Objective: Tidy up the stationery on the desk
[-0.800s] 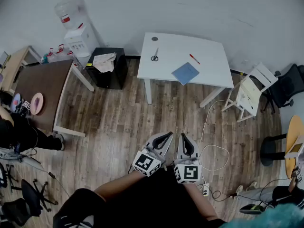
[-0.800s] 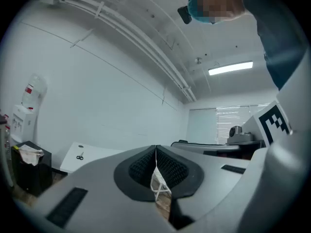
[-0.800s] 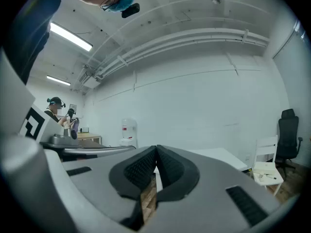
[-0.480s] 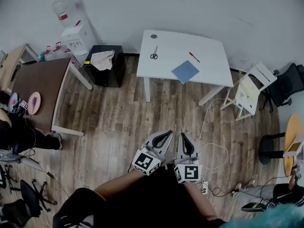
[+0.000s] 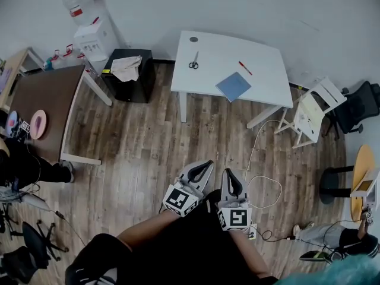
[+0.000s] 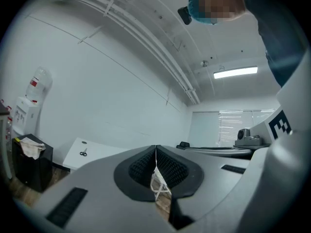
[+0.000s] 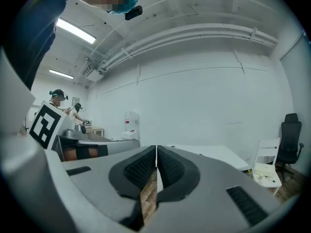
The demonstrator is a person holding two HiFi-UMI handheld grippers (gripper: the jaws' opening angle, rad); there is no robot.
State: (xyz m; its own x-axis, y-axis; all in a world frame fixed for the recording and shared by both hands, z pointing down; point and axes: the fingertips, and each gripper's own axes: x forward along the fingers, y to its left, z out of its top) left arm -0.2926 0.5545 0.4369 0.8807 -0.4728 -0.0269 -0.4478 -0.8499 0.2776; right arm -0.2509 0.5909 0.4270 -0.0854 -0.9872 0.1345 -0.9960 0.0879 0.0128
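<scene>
A water dispenser [image 5: 89, 25] stands against the wall at far left. Just beside it, a black cabinet [image 5: 133, 85] carries a crumpled cloth [image 5: 126, 67] on top. A brown desk [image 5: 44, 100] at left bears a pink plate [image 5: 38, 124]. A white chair [image 5: 312, 117] and a black office chair [image 5: 360, 105] stand at right. A white cable [image 5: 261, 177] loops across the wooden floor [image 5: 142, 153].
</scene>
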